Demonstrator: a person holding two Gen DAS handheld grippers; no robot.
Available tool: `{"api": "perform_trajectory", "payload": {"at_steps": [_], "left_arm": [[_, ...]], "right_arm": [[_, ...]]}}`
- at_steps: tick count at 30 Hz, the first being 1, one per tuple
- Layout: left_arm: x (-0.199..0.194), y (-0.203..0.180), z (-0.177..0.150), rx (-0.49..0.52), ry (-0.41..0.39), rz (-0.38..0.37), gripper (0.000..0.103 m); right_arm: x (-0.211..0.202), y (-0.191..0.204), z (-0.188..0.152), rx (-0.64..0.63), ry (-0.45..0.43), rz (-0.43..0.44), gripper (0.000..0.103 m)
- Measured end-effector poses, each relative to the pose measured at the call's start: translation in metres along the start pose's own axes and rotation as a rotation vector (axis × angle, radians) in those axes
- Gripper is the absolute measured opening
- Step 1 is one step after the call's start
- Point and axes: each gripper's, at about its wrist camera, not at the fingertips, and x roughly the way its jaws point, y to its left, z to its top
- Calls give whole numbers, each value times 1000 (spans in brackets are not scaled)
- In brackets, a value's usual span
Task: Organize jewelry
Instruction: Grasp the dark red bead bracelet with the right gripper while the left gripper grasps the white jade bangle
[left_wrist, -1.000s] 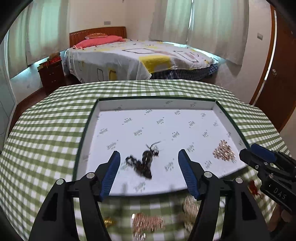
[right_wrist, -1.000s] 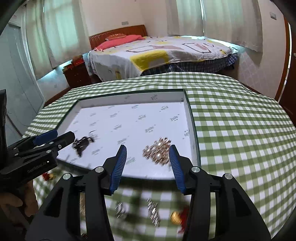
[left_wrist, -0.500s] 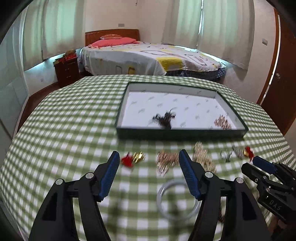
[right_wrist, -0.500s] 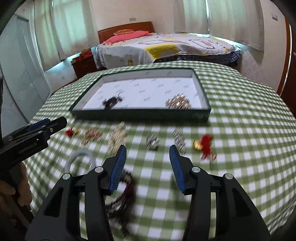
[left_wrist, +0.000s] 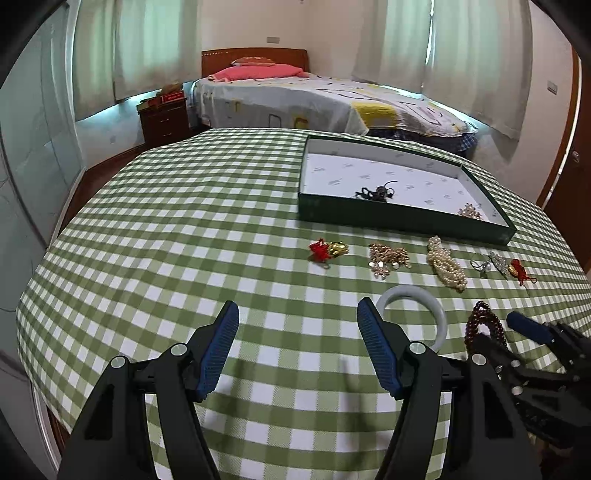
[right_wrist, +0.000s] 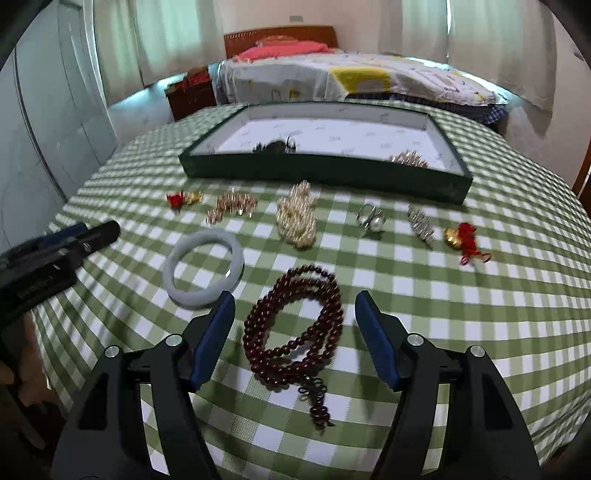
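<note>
1. Right gripper (right_wrist: 294, 334): jaws opening, nothing pinched; the dark red wooden bead string (right_wrist: 295, 326) lies coiled on the counter (right_wrist: 480, 314) between and just ahead of them.
2. Coil's long axis runs fore-aft, tassel end nearest.
3. Left gripper (left_wrist: 297, 349) spread, empty; pale jade bangle (left_wrist: 424, 314) just to its right.

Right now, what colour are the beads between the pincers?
Dark red beads, clearest in the right wrist view.
</note>
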Motion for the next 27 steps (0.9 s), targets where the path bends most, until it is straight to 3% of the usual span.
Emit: {"api": "perform_trajectory", "payload": {"at_steps": [8,11,15,17,19,27], "left_arm": [[5,-4,-5,13,22,-10,65],[9,-8,-7,22,39,-24,65],[12,-16,-9,42,56,-41,65],[14,-22,-9,50,67,-60,65],[16,-28,-9,59,75,-77,73],[23,-51,-7,85,86,-137,75]], "right_arm": [[4,3,-5,-35,14,-31,66],[2,1,-6,-50,5,-61,50],[-1,-15,-6,-13,-5,-34,16],[-2,-21,-6,-1,-5,-17,13],[-3,-24,-5,3,-6,-17,12],[-19,-54,-2,53,-49,-53,11]]}}
